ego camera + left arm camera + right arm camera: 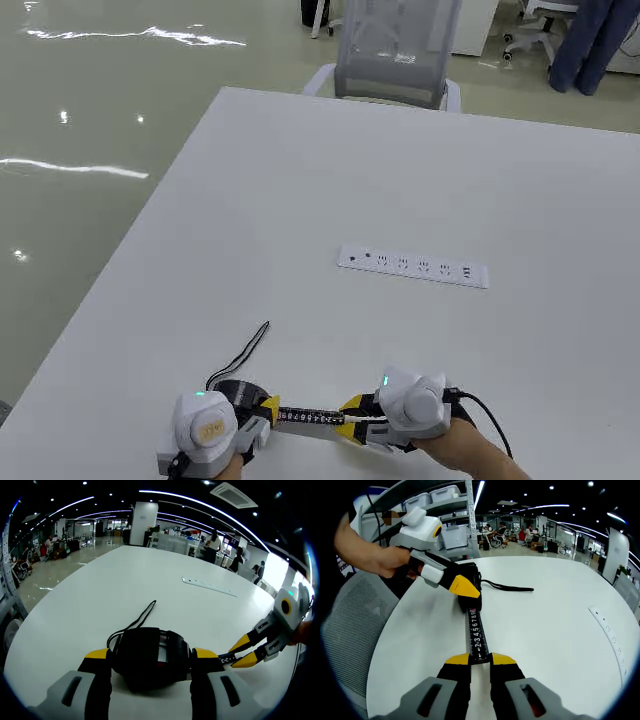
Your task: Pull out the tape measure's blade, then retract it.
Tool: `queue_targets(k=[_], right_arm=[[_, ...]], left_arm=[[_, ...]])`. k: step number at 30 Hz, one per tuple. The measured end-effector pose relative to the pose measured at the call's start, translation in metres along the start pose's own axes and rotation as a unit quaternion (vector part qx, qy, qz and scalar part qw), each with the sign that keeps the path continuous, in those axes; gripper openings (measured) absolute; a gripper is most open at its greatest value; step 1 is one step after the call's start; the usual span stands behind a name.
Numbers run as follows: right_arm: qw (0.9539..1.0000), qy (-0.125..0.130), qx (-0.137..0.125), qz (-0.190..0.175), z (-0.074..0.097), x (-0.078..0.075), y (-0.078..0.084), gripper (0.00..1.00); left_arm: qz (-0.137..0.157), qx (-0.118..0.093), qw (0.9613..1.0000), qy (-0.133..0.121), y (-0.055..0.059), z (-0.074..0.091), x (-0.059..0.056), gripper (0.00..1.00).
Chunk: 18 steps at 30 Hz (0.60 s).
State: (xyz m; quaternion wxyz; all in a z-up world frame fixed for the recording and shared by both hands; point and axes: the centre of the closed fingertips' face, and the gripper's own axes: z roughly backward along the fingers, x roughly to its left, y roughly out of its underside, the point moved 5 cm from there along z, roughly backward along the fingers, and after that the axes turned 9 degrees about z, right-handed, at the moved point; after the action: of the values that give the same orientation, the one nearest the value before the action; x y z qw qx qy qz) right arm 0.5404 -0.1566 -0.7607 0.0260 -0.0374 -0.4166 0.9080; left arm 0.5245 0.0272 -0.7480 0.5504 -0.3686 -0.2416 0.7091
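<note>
— While the blade is partly out, where does the tape measure (146, 650) sit?

— Its black case rests on the white desk (400, 170), close to the near edge. The left gripper (151, 654) is clamped around the case, one yellow-tipped jaw on each side.

— And the blade (476, 632)?

— A short length shows, lying flat just above the desk. It runs in a straight line from the case to the right gripper (480, 659), whose jaws are pinched together on the blade's free end.

— Which way does the next move go?

— The blade's long axis lies left to right between the two grippers, along the desk's near edge. To draw out more, the right gripper would likely travel to the person's right, straight along that line and away from the case. To retract, it would travel back toward the case.

— What lies around them?

— A thin black strap (245, 352) trails from the case across the desk. Farther off lies a white power strip (412, 266). A grey mesh chair (395, 50) stands at the far edge, on a glossy office floor (100, 120).
</note>
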Motion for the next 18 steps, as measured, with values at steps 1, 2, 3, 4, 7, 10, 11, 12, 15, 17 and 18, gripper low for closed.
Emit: queue_targets(k=[1,2,3,4,7,10,11,12,15,17,18], right_arm=[[1.0000,0.000,0.000,0.000,-0.0003,0.0002,-0.0005,0.12],[1.0000,0.000,-0.001,0.000,-0.0010,0.0004,-0.0012,0.12],[1.0000,0.000,-0.001,0.000,-0.0012,0.0008,-0.0021,0.12],[1.0000,0.000,-0.001,0.000,-0.0015,0.0011,-0.0027,0.12],[1.0000,0.000,-0.002,0.001,-0.0039,0.0005,-0.0026,0.12],[1.0000,-0.001,-0.003,0.002,-0.0054,0.0010,-0.0040,0.12],[1.0000,-0.001,-0.003,0.002,-0.0057,0.0013,-0.0044,0.12],[1.0000,-0.002,-0.003,0.002,-0.0063,0.0017,-0.0049,0.12],[1.0000,-0.002,-0.003,0.002,-0.0075,0.0016,-0.0057,0.12],[1.0000,-0.002,-0.003,0.003,-0.0081,0.0015,-0.0061,0.12],[1.0000,-0.002,-0.004,0.002,-0.0083,0.0015,-0.0067,0.12]], left_arm=[[0.000,0.000,1.0000,0.000,-0.0002,0.0003,-0.0001,0.61],[0.000,0.000,1.0000,0.000,-0.0003,0.0005,-0.0001,0.61],[0.000,0.000,1.0000,0.001,-0.0005,0.0006,-0.0001,0.61],[0.000,0.000,1.0000,0.001,-0.0001,0.0000,0.0002,0.61],[0.001,0.000,1.0000,0.001,0.0002,-0.0004,0.0005,0.61],[0.001,0.001,1.0000,0.003,0.0001,0.0000,0.0006,0.61],[0.001,0.001,1.0000,0.003,0.0001,0.0000,0.0007,0.61],[0.000,0.001,1.0000,0.003,-0.0002,0.0007,0.0002,0.61],[0.000,0.001,1.0000,0.003,-0.0001,0.0004,0.0003,0.61],[0.001,0.001,1.0000,0.004,0.0002,-0.0002,0.0006,0.61],[0.002,0.002,1.0000,0.005,0.0002,-0.0004,0.0010,0.61]])
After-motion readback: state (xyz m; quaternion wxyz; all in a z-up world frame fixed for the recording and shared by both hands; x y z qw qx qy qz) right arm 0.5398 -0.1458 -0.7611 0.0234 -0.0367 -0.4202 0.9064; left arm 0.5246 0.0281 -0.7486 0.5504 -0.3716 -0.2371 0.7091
